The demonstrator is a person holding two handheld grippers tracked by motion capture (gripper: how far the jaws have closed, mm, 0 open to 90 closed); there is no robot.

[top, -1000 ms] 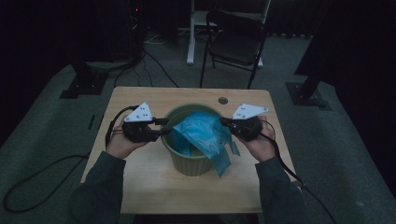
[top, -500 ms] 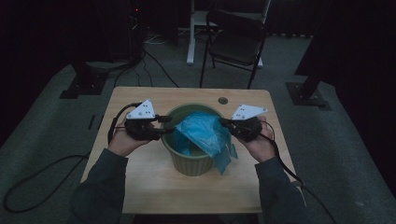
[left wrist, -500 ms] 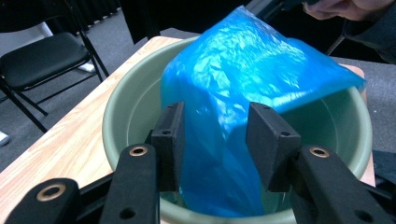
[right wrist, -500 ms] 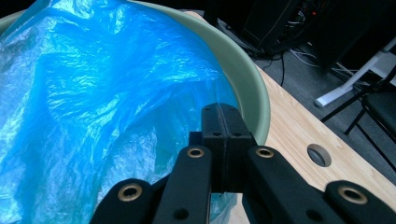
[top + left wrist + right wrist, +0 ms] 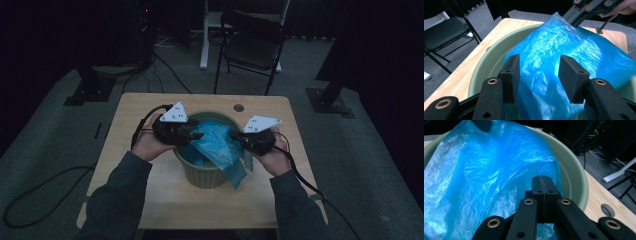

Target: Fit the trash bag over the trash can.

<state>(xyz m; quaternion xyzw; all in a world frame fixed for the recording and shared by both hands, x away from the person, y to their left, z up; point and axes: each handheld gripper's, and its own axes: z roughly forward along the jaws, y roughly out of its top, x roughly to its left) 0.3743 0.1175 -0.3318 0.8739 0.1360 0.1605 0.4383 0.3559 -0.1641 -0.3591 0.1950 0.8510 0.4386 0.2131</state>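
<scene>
Since the earlier frames my left gripper (image 5: 197, 135) has drawn back a little toward the left of the high view, and its jaws have just been opening; in the left gripper view they stand wide apart, with the blue plastic bag (image 5: 564, 62) in the gap but not pinched by them. My right gripper (image 5: 235, 135) sits right of the frame's centre, its jaws pressed flat together on a fold of the bag (image 5: 481, 177), gripping the film. The bag (image 5: 217, 145) lies bunched in the mouth of the green bucket (image 5: 202, 175), one end spilling over the rim at lower right. The bucket stands mid-frame on the wooden table (image 5: 150, 200).
</scene>
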